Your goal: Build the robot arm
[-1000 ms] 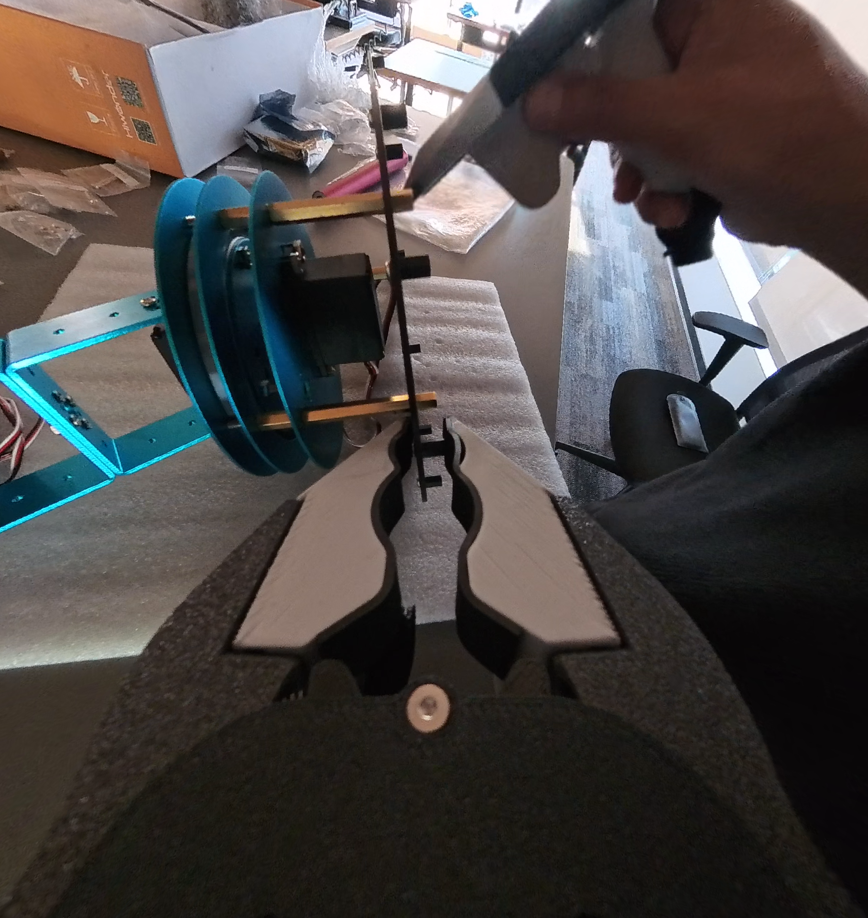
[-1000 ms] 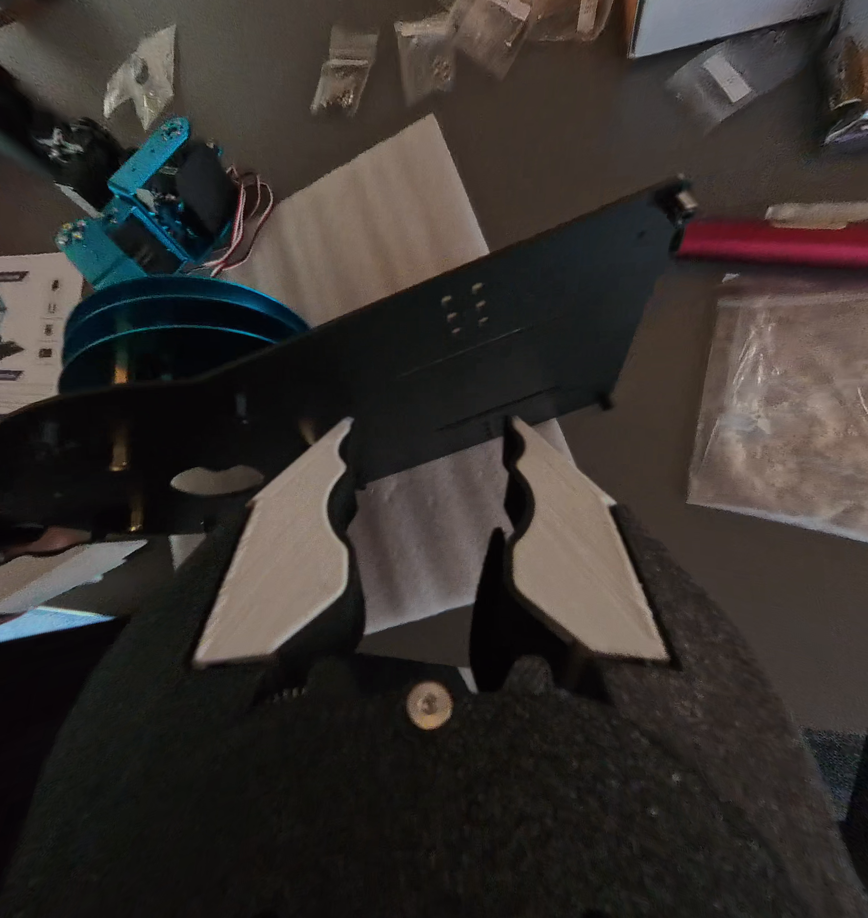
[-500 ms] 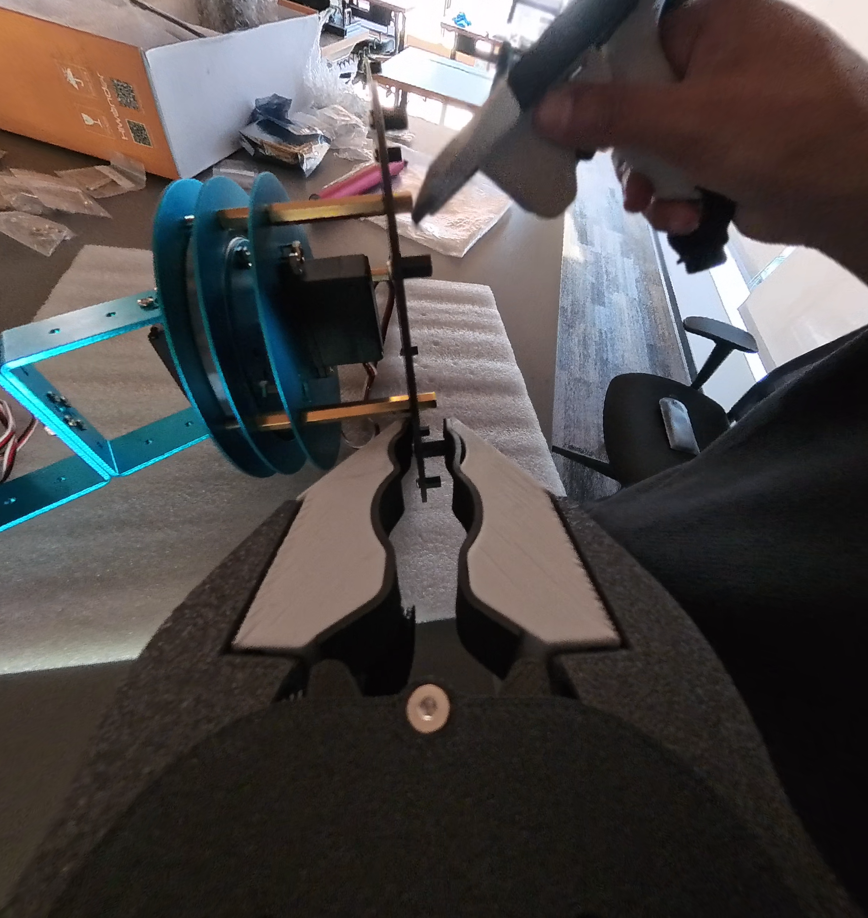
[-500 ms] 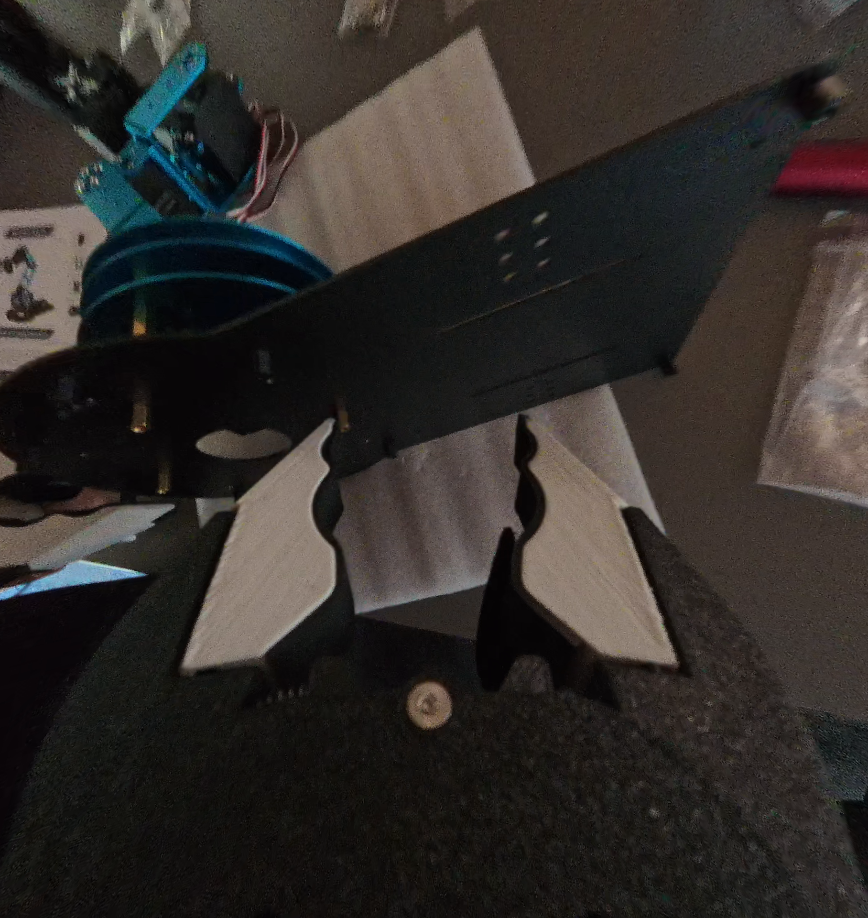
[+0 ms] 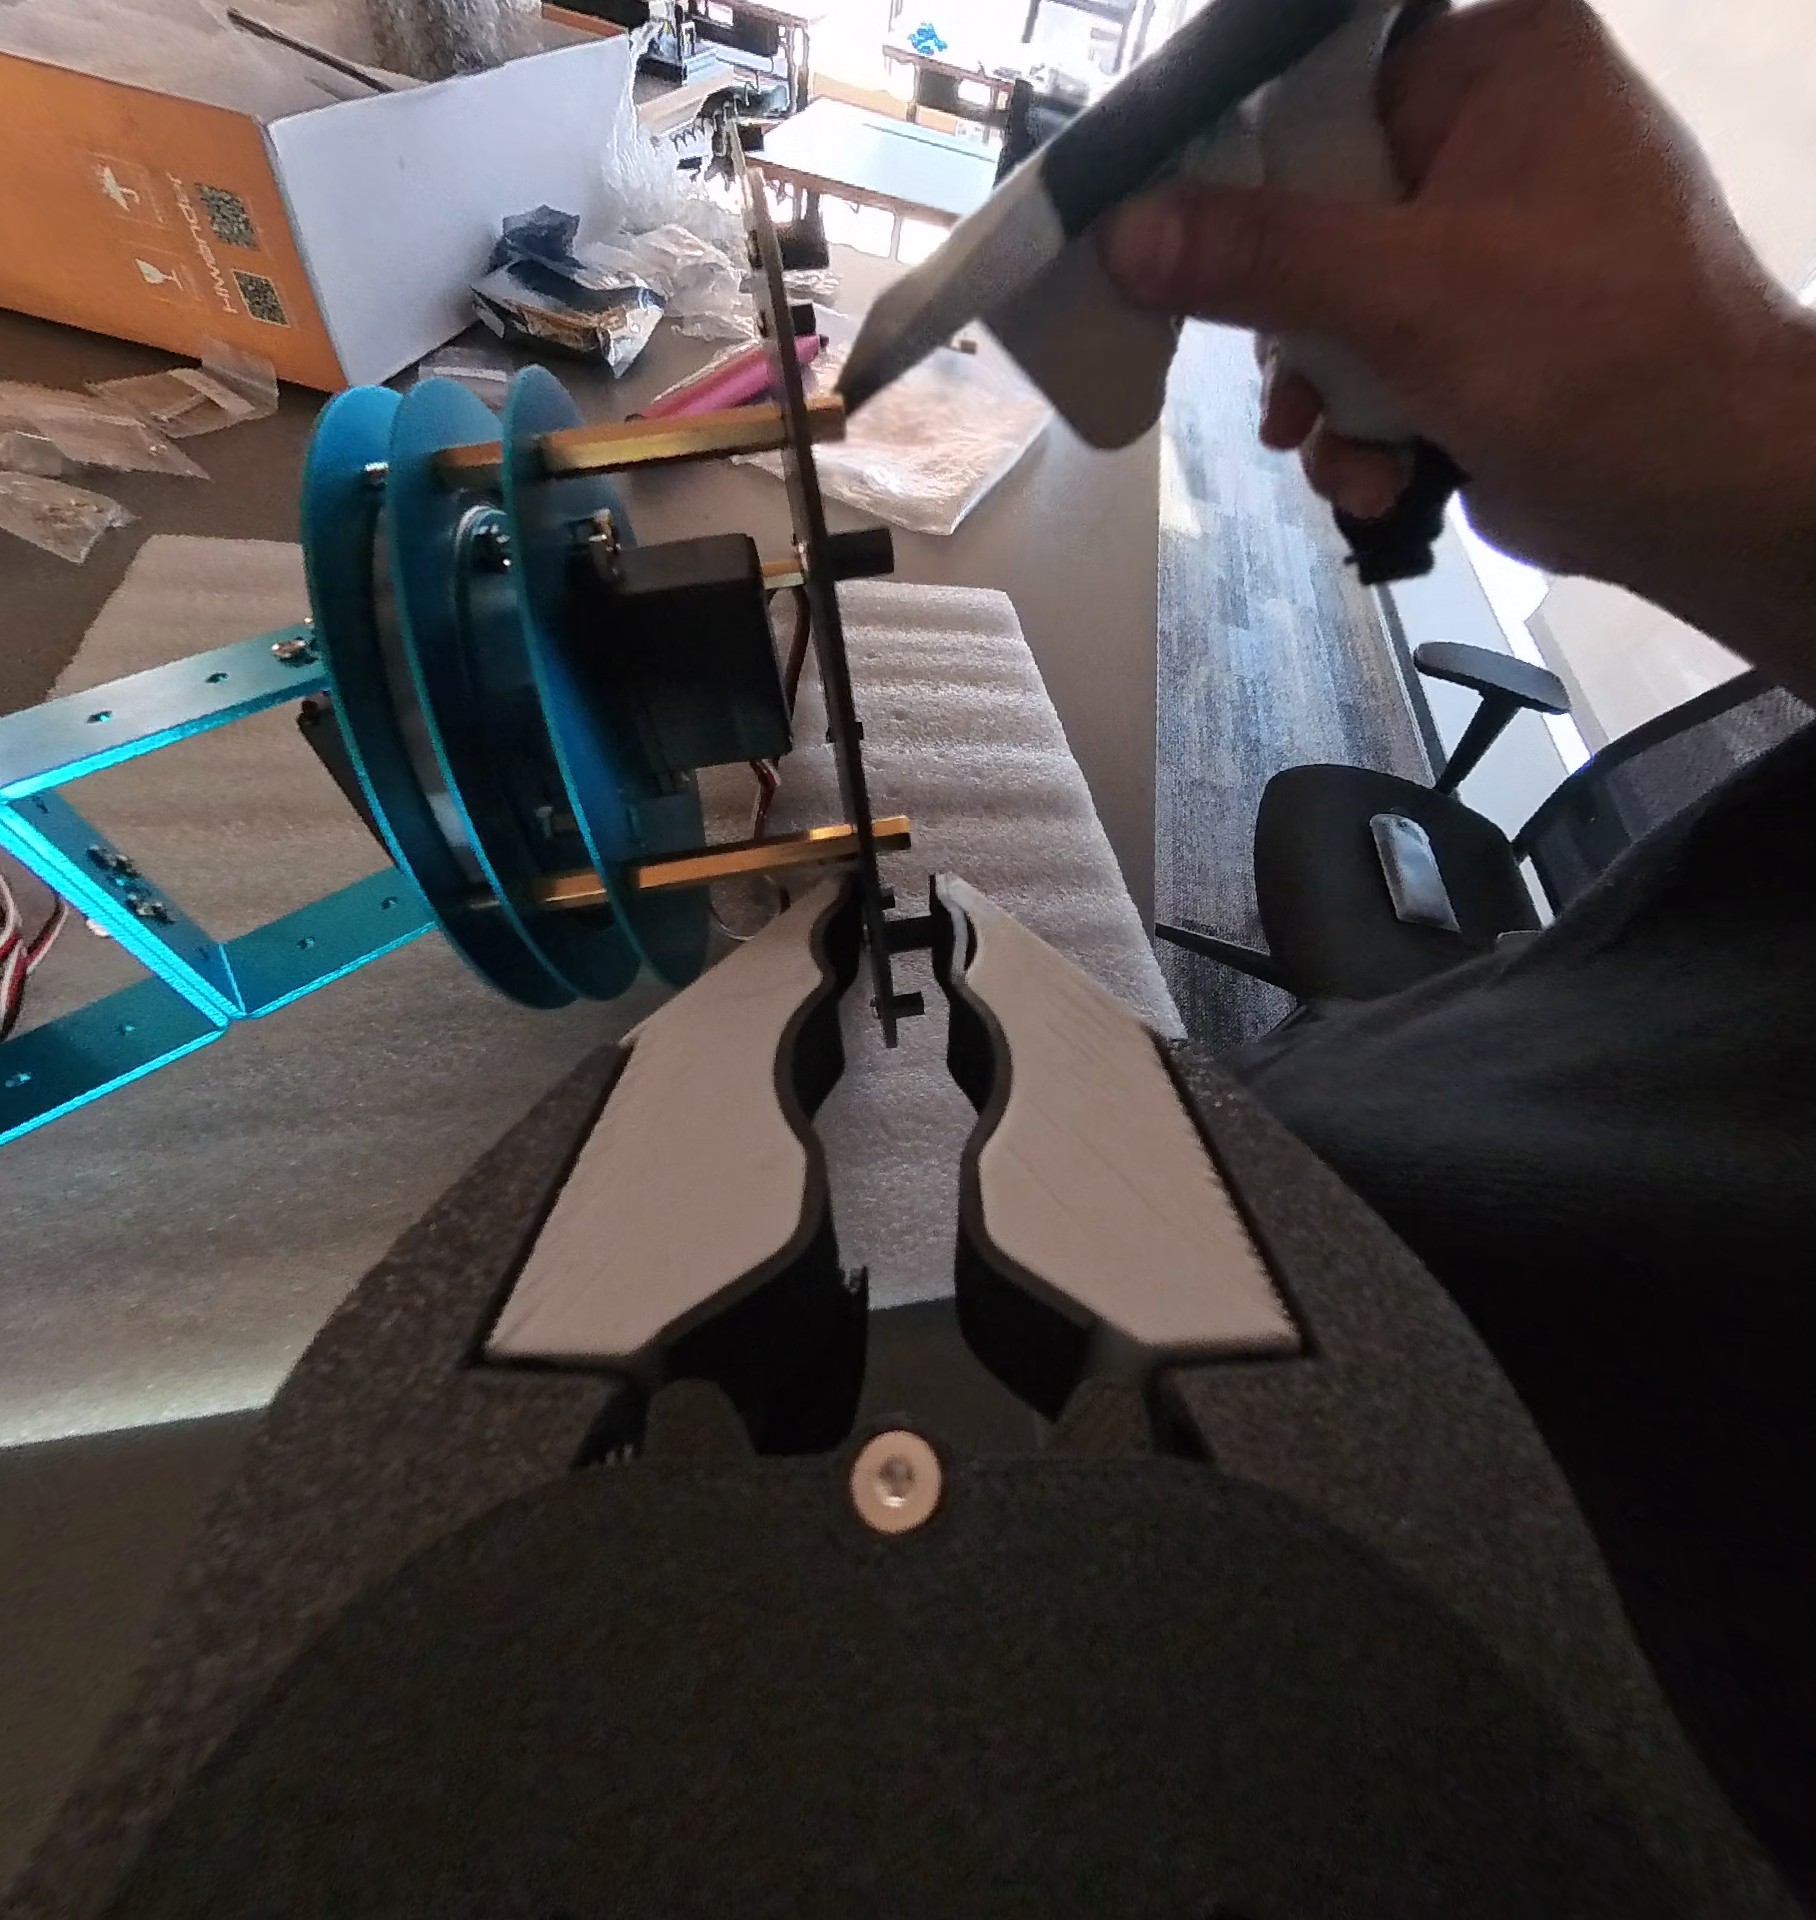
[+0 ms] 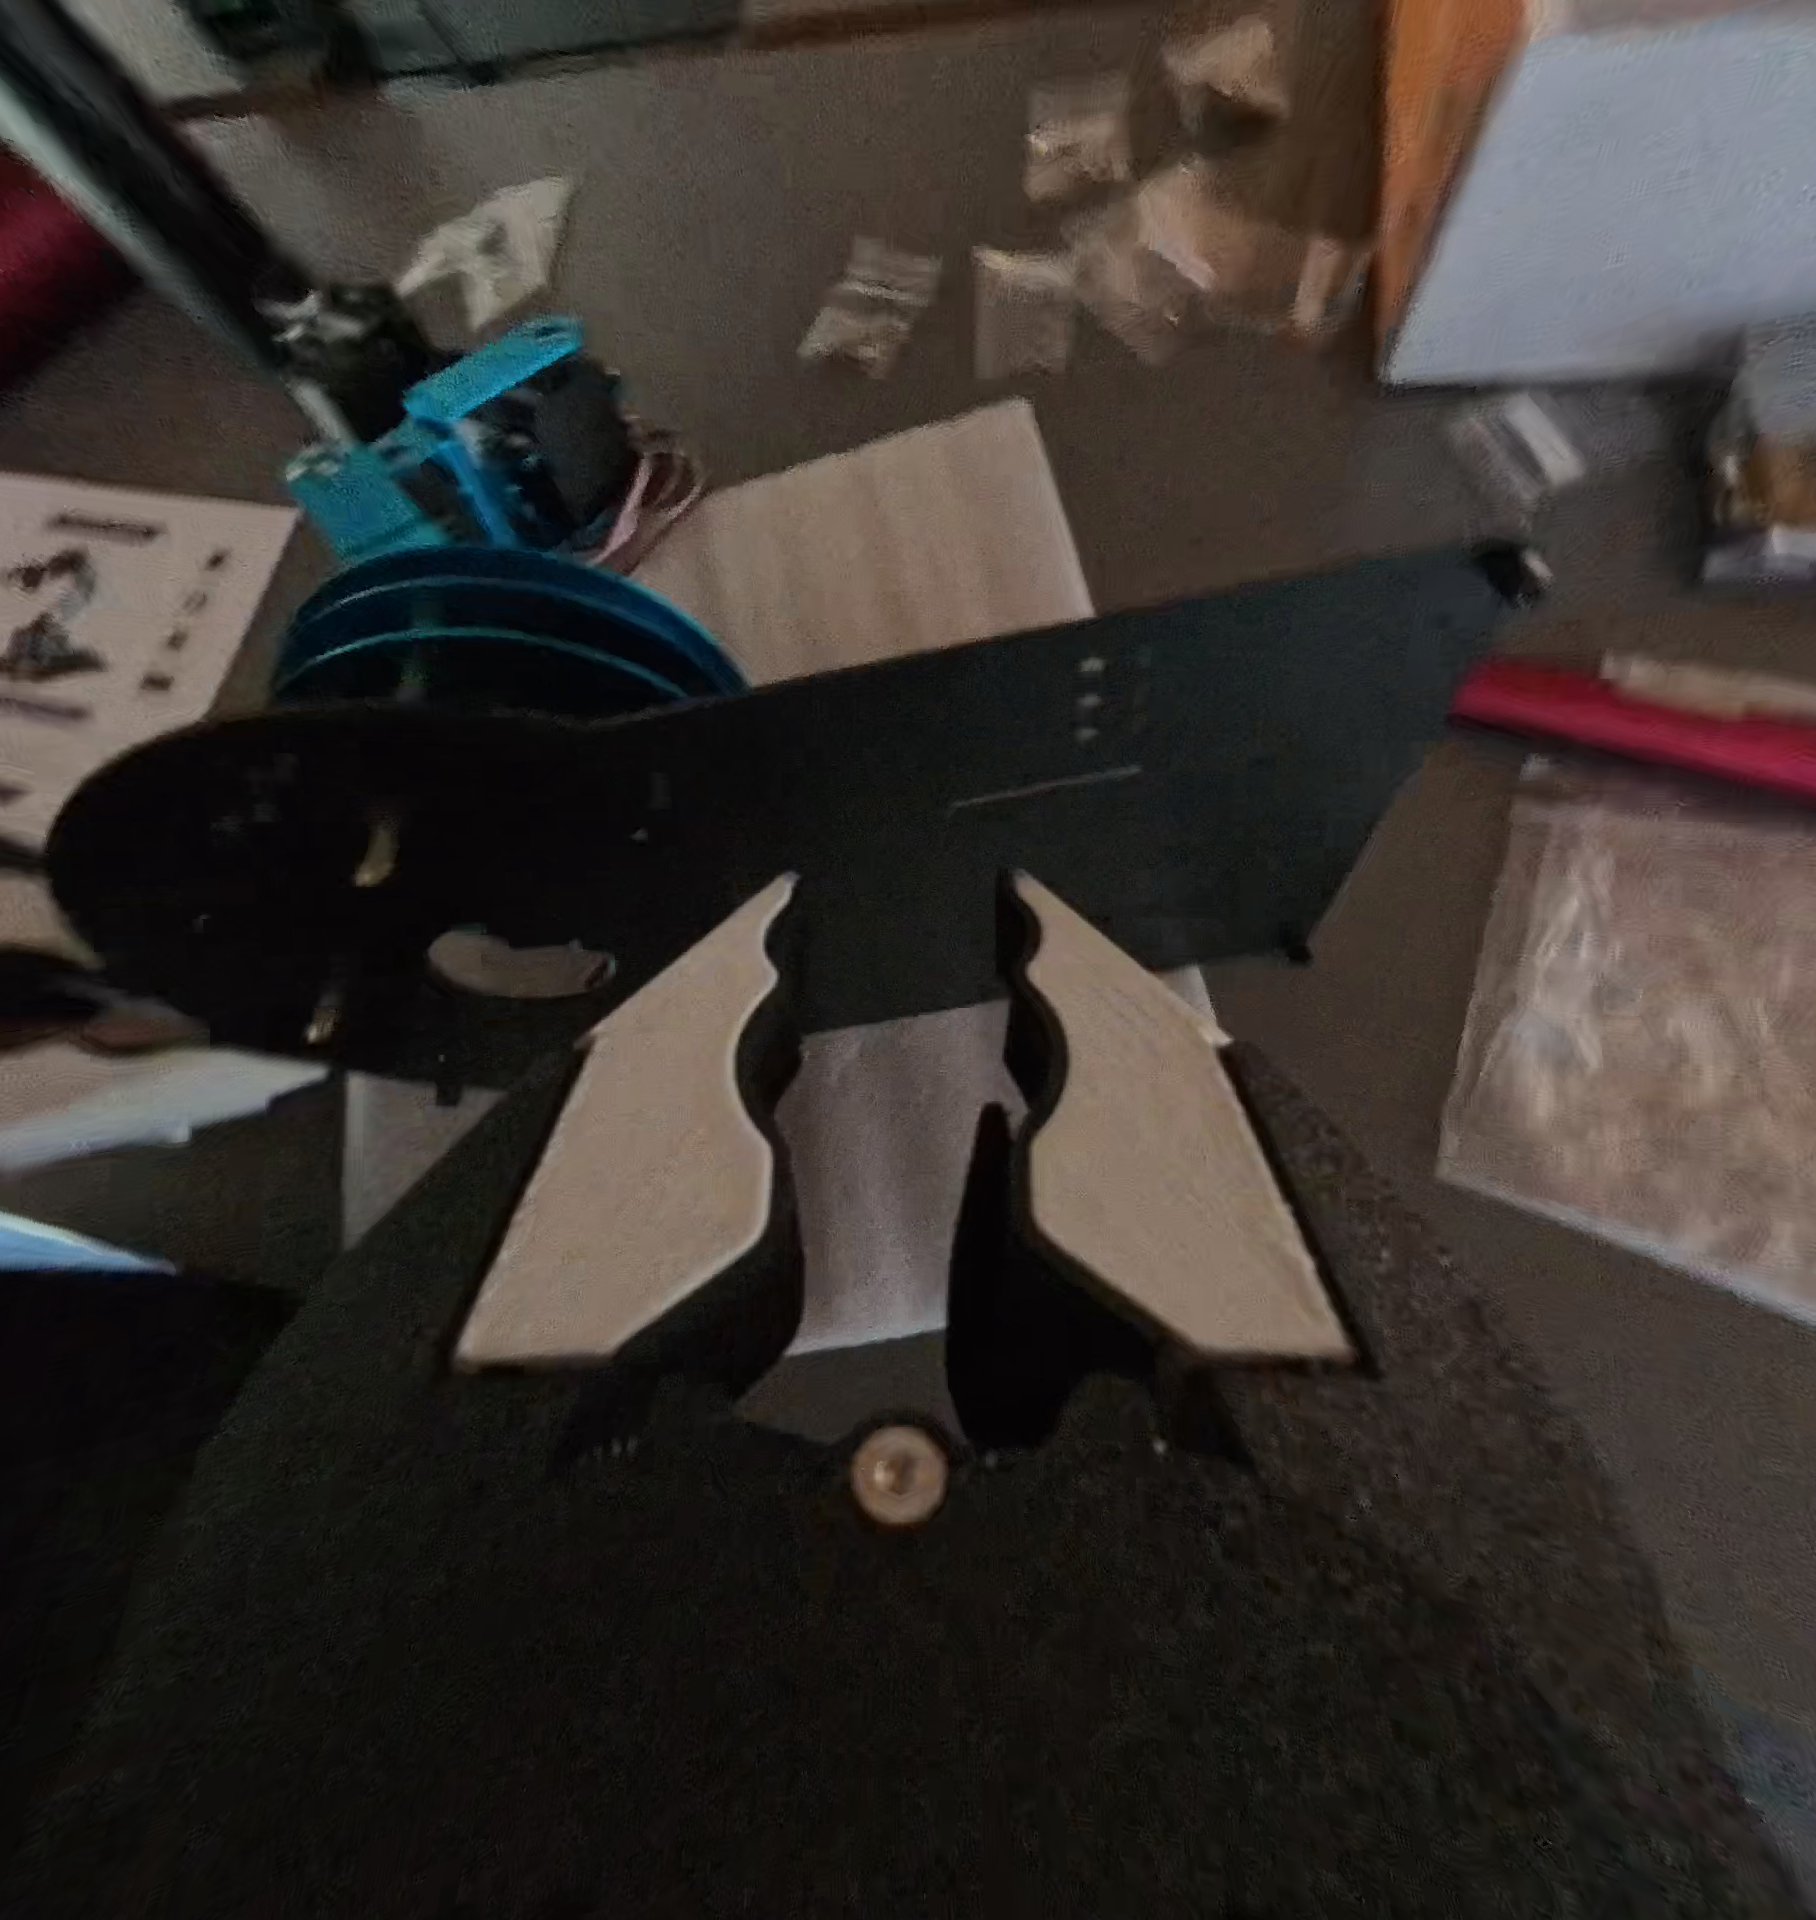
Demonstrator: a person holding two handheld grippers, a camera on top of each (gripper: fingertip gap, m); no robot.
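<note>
A thin black plate (image 5: 831,665) stands on edge, joined by brass standoffs (image 5: 675,452) to a stack of blue discs (image 5: 447,675) with a black servo (image 5: 675,665) between them. My left gripper (image 5: 891,904) is shut on the plate's lower edge, one finger on each face. My right gripper (image 5: 862,384), held by a hand (image 5: 1506,260), has its tip at the plate's far face by the upper standoff. In the right wrist view the right gripper (image 6: 904,883) is open and empty over the flat of the plate (image 6: 883,790), with the discs (image 6: 509,623) behind.
A blue bracket frame (image 5: 104,810) with wires runs left from the discs. A white foam sheet (image 5: 987,727) lies under the assembly. An orange and white box (image 5: 156,187), small parts bags (image 6: 1662,1039), a red bar (image 6: 1662,727) and a printed sheet (image 6: 83,623) lie around. An office chair (image 5: 1382,862) stands past the table edge. From my right tips it is roughly 20 cm to the red bar (image 6: 1662,727); from my left, 35 cm.
The right gripper's tip has come down against the plate at the upper standoff, and its jaws have narrowed. The left gripper and the plate have stayed put.
</note>
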